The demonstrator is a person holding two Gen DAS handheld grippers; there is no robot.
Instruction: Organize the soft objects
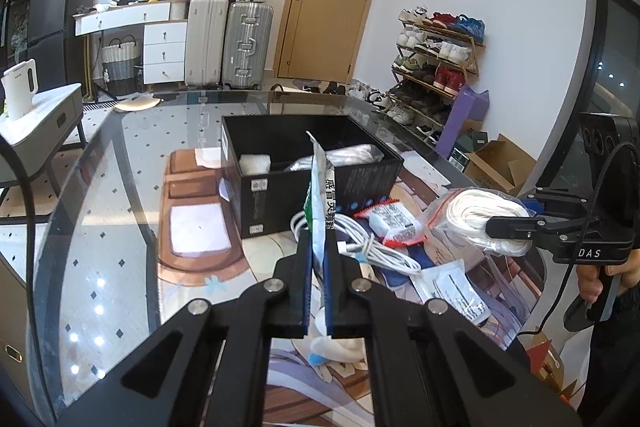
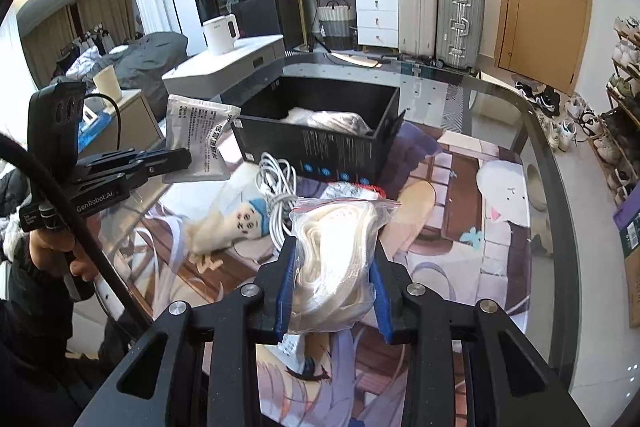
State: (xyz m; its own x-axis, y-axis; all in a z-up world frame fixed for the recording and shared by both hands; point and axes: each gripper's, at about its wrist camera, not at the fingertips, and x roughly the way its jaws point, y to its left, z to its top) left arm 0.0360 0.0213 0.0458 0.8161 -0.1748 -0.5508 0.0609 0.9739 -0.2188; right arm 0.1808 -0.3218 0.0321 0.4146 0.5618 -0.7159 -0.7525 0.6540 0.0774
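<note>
My left gripper [image 1: 319,239] is shut on a flat silver sachet [image 1: 320,187] with green print, held edge-on above the table in front of the black box [image 1: 320,183]. The sachet also shows in the right wrist view [image 2: 198,143], left of the box [image 2: 320,147]. My right gripper [image 2: 334,255] is shut on a zip bag of white cord [image 2: 336,259], held above the table; it shows in the left wrist view [image 1: 486,223] at the right. The box holds white and silver soft packets [image 1: 256,163].
On the printed mat [image 2: 460,227] lie a coiled white cable [image 1: 360,243], a red-edged white packet [image 1: 394,221], a flat plastic bag [image 1: 454,287] and a small plush toy [image 2: 236,223]. The glass table edge [image 2: 548,163] curves at the right. A shoe rack and suitcases stand behind.
</note>
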